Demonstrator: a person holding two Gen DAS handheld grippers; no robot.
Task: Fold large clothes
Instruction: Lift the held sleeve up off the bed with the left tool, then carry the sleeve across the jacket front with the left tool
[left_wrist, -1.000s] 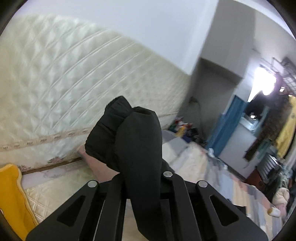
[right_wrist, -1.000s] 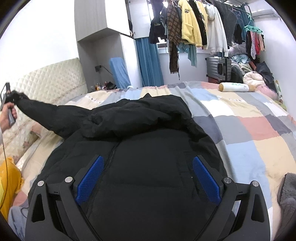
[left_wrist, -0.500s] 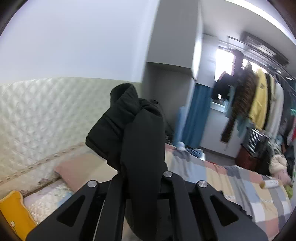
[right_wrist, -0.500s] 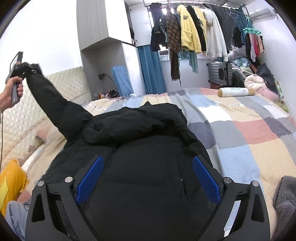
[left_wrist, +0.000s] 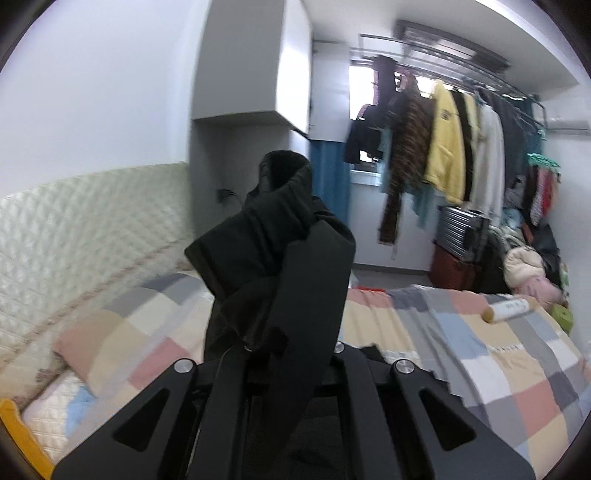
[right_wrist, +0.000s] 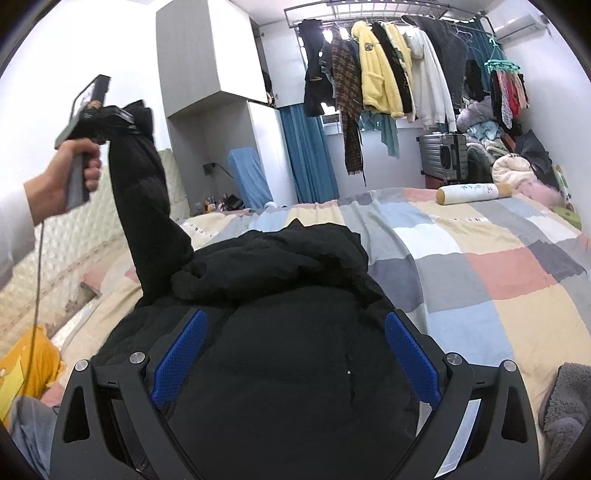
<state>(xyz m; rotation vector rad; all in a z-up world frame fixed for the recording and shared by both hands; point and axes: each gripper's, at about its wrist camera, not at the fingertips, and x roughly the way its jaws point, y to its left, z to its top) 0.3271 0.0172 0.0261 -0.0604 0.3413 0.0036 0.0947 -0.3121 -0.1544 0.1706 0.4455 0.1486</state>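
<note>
A black padded jacket (right_wrist: 280, 332) lies on the patchwork bedspread (right_wrist: 498, 258). My left gripper (left_wrist: 280, 332) is shut on the jacket's sleeve (left_wrist: 273, 251) near the cuff. In the right wrist view the left gripper (right_wrist: 107, 114) holds that sleeve (right_wrist: 144, 206) high above the bed at the left. My right gripper (right_wrist: 295, 350) is open and empty, its blue pads (right_wrist: 177, 358) spread just over the jacket's body.
A quilted headboard (left_wrist: 74, 236) stands at the left. A yellow cushion (right_wrist: 22, 365) lies by the pillows. A roll pillow (right_wrist: 472, 192) lies at the bed's far side. Hanging clothes (right_wrist: 388, 81), a suitcase (right_wrist: 443, 155) and a grey blanket (right_wrist: 561, 413) are around.
My left gripper has lifted the sleeve from low by the headboard to high above the bed and swung to face the room. My right gripper has stayed over the jacket.
</note>
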